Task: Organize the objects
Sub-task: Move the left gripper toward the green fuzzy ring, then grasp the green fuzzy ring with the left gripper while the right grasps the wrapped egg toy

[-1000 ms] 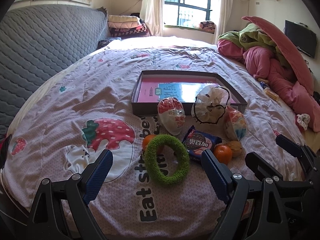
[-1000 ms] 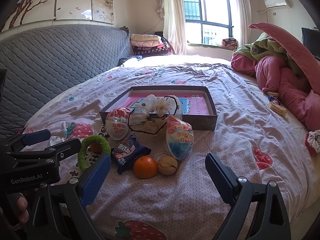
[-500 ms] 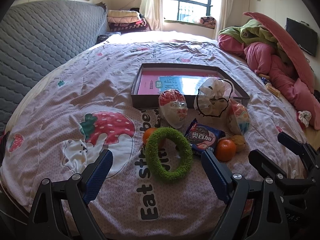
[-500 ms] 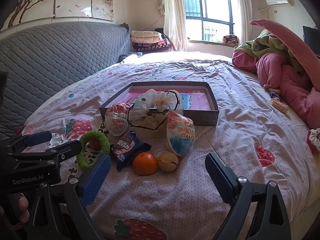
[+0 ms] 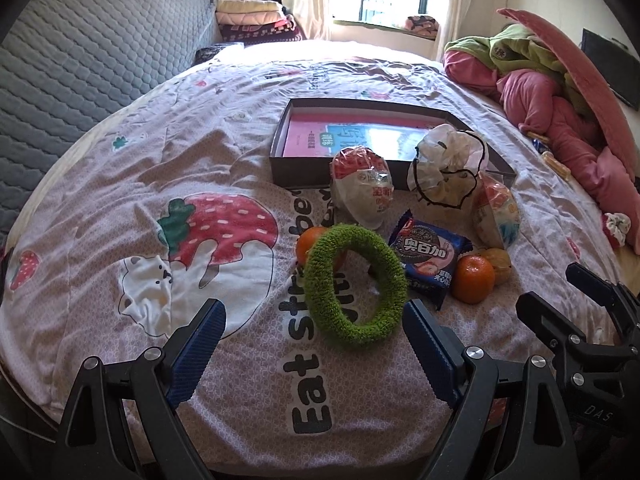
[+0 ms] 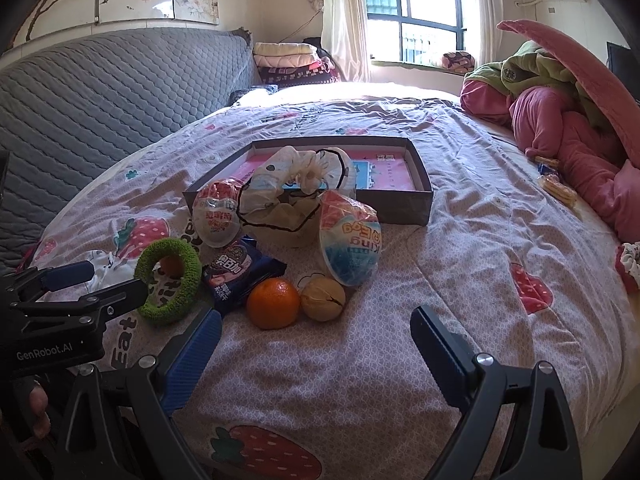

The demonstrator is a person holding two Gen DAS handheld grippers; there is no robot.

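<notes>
Ring [image 5: 354, 284], green, lying just ahead between your left claw [image 5: 316, 350] fingers, both claws gaping empty; you are approaching—next, close around it.

You get bright daylight from the window [image 6: 416, 28], glare washing the far bedspread [image 5: 340, 56], and heavy fisheye curvature with dark vignetted corners.

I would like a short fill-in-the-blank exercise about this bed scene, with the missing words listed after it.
1. The fuzzy ring in front of the left gripper is ____ in colour.
2. Both the left gripper and the right gripper have their jaws ____.
3. The flat box holds a ____ book.
4. The orange nearest the right gripper lies beside a ____ snack packet.

Missing words: green; open; pink; blue
</notes>
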